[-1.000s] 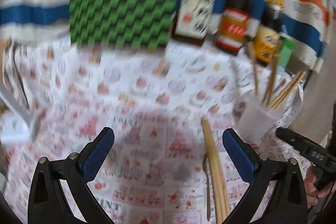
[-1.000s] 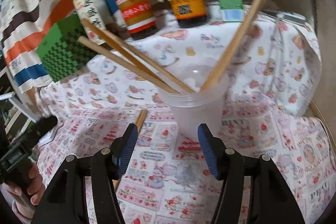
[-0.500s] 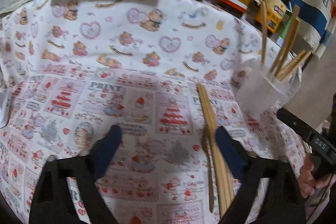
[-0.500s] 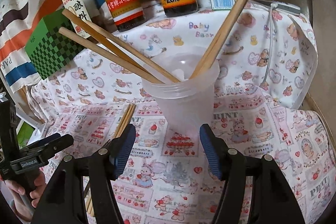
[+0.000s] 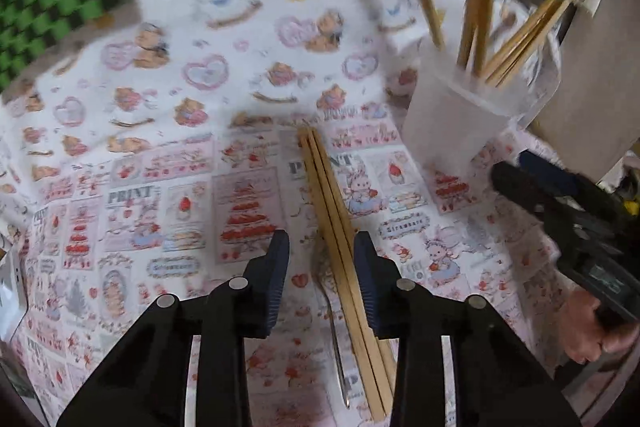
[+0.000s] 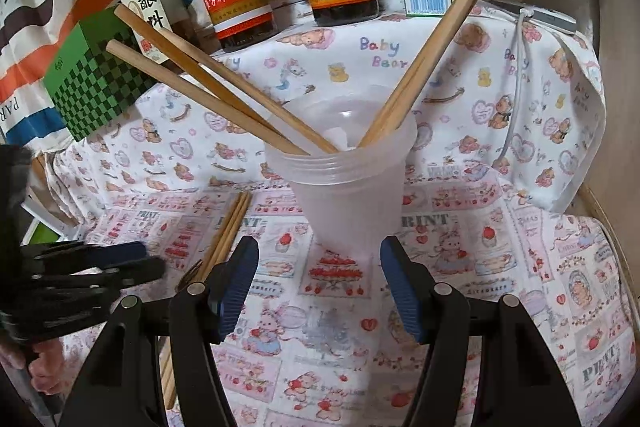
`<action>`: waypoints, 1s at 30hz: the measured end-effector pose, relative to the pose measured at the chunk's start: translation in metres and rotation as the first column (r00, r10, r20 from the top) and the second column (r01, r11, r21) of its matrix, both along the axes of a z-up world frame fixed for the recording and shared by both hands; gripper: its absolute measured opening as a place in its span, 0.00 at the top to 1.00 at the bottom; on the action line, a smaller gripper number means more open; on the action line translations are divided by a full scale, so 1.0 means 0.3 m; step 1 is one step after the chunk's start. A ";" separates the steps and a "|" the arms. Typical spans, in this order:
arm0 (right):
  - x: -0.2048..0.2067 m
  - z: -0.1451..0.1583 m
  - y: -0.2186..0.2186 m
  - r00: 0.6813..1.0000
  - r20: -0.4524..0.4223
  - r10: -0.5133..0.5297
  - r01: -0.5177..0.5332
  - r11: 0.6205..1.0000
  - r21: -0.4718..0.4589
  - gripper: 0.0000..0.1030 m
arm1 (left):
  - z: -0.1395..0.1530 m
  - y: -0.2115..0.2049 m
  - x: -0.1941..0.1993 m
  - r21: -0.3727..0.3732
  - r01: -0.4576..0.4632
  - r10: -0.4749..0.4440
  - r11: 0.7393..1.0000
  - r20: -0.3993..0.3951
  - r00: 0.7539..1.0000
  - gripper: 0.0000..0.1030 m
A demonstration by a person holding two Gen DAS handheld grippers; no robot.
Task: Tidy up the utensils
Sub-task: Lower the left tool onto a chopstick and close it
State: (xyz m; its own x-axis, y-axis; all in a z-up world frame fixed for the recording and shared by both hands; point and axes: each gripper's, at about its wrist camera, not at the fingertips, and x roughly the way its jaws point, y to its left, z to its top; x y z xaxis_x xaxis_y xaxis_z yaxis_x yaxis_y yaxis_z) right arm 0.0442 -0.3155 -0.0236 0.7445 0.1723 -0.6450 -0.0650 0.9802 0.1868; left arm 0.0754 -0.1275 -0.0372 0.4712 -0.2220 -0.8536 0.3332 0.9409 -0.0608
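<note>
Left gripper (image 5: pixel 321 263) has swung over the loose chopsticks (image 5: pixel 336 227) on the tabletop (image 5: pixel 168 131), jaws just narrowing astride them without pinching yet, long axis running between the jaws toward the cup (image 5: pixel 460 123); right gripper (image 6: pixel 318 267) half-open, empty.

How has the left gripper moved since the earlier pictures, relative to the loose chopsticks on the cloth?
Yes. The left gripper shifted right over the loose chopsticks, which now lie between its just-closing jaws, untouched.
</note>
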 end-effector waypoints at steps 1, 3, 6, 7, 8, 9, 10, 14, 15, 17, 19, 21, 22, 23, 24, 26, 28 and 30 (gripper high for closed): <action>-0.001 0.002 0.002 1.000 0.001 0.002 -0.002 1.000 -0.004 0.36 | -0.013 -0.006 0.011 0.016 -0.010 0.010 1.000 -0.006 1.000 0.76; -0.003 0.004 0.001 1.000 0.003 0.002 -0.002 1.000 -0.007 0.36 | -0.039 -0.008 0.031 0.030 -0.024 0.025 0.999 -0.021 0.999 0.80; -0.001 0.007 -0.012 1.000 -0.004 -0.008 0.008 1.000 0.007 0.36 | -0.066 0.001 0.046 0.025 -0.024 0.025 0.999 -0.042 0.999 0.81; 0.001 0.008 -0.018 1.000 -0.008 -0.011 0.011 1.000 0.017 0.36 | -0.069 0.004 0.043 0.021 -0.015 0.016 1.000 -0.041 0.999 0.81; 0.001 0.008 -0.024 1.000 -0.010 -0.013 0.013 1.000 0.023 0.36 | -0.070 0.005 0.039 0.019 -0.005 0.006 1.000 -0.033 0.999 0.81; 0.001 0.009 -0.028 1.000 -0.010 -0.015 0.016 0.999 0.029 0.36 | -0.069 0.004 0.036 0.024 -0.001 0.001 1.000 -0.028 1.000 0.81; 0.002 0.011 -0.032 1.000 -0.009 -0.018 0.019 0.999 0.030 0.36 | -0.067 0.003 0.035 0.029 0.001 0.000 1.000 -0.026 1.000 0.81; 0.004 0.006 -0.032 1.000 -0.011 -0.026 0.026 0.999 0.022 0.36 | -0.077 0.012 0.052 0.001 -0.027 0.027 1.000 -0.032 0.999 0.87; 0.007 0.003 -0.030 1.000 -0.016 -0.027 0.027 0.999 0.019 0.36 | -0.083 0.013 0.059 -0.005 -0.028 0.028 1.000 -0.037 0.999 0.87; 0.010 -0.002 -0.029 0.999 -0.024 -0.032 0.032 0.999 0.016 0.36 | -0.084 0.036 0.061 -0.028 -0.036 0.035 0.999 -0.037 0.999 0.87; 0.013 -0.005 -0.028 0.999 -0.030 -0.030 0.030 0.999 0.020 0.36 | -0.086 0.058 0.060 -0.038 -0.038 0.037 0.999 -0.034 0.999 0.88; 0.014 -0.006 -0.026 0.999 -0.031 -0.029 0.030 0.999 0.020 0.36 | -0.078 0.080 0.056 -0.031 -0.056 0.056 0.998 -0.001 0.998 0.89; 0.014 -0.007 -0.026 0.999 -0.031 -0.030 0.031 0.999 0.018 0.36 | -0.078 0.084 0.056 -0.021 -0.055 0.055 0.998 0.001 0.999 0.89; 0.016 -0.010 -0.025 0.999 -0.032 -0.033 0.034 0.999 0.016 0.36 | -0.080 0.088 0.058 -0.023 -0.051 0.051 0.998 -0.007 0.999 0.89; 0.017 -0.013 -0.025 0.999 -0.034 -0.035 0.036 0.999 0.017 0.36 | -0.085 0.092 0.062 -0.028 -0.049 0.048 0.998 -0.018 0.999 0.89; 0.023 -0.021 -0.024 0.998 -0.047 -0.032 0.033 0.999 0.020 0.36 | -0.094 0.093 0.068 -0.039 -0.045 0.044 0.998 -0.037 0.998 0.89; 0.026 -0.028 -0.018 0.998 -0.058 -0.021 0.023 0.999 0.028 0.36 | -0.091 0.094 0.071 -0.037 -0.048 0.047 0.998 -0.037 0.998 0.89; 0.026 -0.031 -0.013 0.998 -0.058 -0.020 0.021 1.000 0.019 0.36 | -0.092 0.097 0.072 -0.040 -0.050 0.049 0.998 -0.039 0.998 0.90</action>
State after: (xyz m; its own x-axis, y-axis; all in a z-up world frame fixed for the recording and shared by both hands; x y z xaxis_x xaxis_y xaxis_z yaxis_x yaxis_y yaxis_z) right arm 0.0521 -0.3193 -0.0329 0.7096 0.1707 -0.6836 -0.0338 0.9773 0.2090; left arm 0.0969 -0.0983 -0.0649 0.4500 -0.2343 -0.8617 0.2830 0.9526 -0.1113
